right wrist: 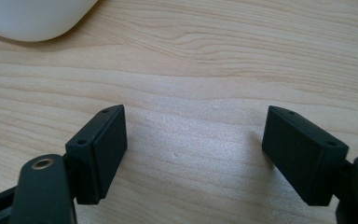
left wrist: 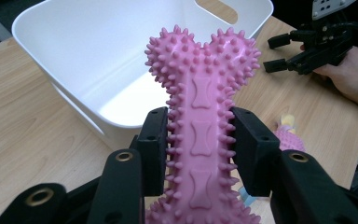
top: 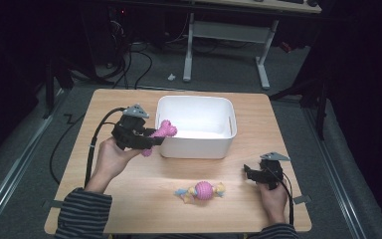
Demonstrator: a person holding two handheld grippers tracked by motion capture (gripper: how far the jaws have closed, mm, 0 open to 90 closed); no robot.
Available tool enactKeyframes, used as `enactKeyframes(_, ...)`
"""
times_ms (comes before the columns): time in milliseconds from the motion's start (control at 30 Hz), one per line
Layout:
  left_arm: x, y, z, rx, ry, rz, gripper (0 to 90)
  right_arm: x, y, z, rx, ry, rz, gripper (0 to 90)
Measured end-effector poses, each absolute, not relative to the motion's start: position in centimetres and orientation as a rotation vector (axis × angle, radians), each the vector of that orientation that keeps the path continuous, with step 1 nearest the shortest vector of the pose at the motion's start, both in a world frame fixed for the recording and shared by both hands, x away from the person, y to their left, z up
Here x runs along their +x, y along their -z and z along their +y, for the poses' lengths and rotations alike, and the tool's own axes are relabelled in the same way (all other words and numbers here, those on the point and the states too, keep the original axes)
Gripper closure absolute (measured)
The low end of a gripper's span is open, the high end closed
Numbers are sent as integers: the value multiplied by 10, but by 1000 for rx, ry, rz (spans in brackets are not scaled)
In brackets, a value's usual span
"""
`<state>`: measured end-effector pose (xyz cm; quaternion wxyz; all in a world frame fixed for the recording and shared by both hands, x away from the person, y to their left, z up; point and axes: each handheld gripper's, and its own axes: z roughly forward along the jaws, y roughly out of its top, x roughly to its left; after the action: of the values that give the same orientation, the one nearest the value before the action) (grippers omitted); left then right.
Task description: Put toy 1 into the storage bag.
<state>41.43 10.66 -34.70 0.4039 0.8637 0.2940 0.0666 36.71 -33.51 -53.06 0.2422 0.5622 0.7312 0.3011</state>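
High view: pink-ball rope toy (top: pixel 202 190) on table (top: pixel 129 189), before white bin (top: pixel 196 148).

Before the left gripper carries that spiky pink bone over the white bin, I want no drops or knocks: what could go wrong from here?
1. The left gripper clamps the spiky pink bone on its narrow shaft, over soft nubs, with most of its length sticking out; it could pivot or slip.
2. The bone's head sits right at the white bin rim, so it might catch the wall and nudge the bin.
3. The right gripper rests open near the pink ball rope toy; a careless move could bump it.
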Motion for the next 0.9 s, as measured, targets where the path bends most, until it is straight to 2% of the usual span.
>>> enactKeyframes(900, 440, 341, 73, 2230, -224, 706, 589, 367, 531, -335, 1538, -823, 1999, 221)
